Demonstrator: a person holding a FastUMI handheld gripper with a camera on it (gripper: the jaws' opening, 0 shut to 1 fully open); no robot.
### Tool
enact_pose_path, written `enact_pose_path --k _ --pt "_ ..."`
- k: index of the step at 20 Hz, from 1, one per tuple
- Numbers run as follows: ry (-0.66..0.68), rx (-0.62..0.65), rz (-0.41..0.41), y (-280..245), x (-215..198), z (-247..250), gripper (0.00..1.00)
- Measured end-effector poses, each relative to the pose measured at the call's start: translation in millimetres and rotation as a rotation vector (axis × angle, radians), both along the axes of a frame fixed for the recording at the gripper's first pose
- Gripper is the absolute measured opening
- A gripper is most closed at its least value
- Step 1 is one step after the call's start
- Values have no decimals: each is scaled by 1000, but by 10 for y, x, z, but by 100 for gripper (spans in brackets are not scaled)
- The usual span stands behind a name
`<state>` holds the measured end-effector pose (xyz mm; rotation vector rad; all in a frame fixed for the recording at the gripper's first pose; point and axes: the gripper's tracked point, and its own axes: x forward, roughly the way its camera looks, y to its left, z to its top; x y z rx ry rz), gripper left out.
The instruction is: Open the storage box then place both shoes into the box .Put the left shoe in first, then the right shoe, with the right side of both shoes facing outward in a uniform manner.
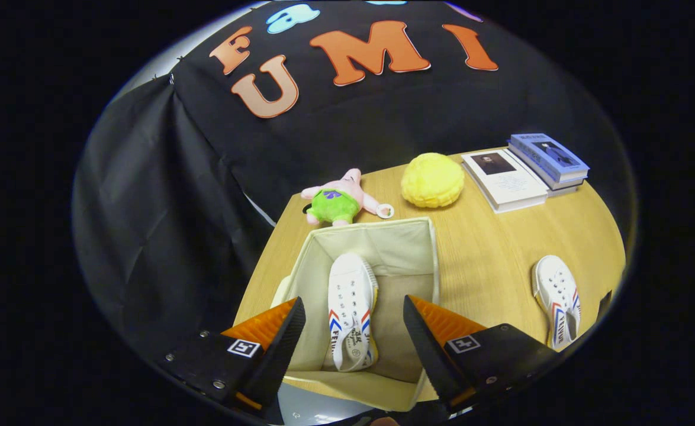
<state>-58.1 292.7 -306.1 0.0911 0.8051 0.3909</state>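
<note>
An open cream fabric storage box stands on the wooden table just ahead of my fingers. One white canvas shoe with red and blue stripes lies inside it on the box floor, toe pointing away from me, seen between my two fingers. The other white shoe lies on the table to the right of the box, beyond my right finger. My gripper hangs above the box, open, its fingers wide apart and not touching the shoe.
Behind the box lie a pink and green plush toy and a yellow round cushion. A stack of books sits at the far right of the wooden table. Black cloth walls close in behind and to the left.
</note>
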Motion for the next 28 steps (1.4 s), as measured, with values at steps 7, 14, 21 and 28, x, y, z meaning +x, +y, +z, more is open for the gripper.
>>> enact_pose_path --k 7,14,21,28 --pt "-42 -61 -133 -1063 236 52 98" --pt "-32 -141 -254 -2150 323 -116 99" --pt "24 -200 -302 -2901 280 -465 99" --pt "135 -238 -330 -3384 119 -1017 96"
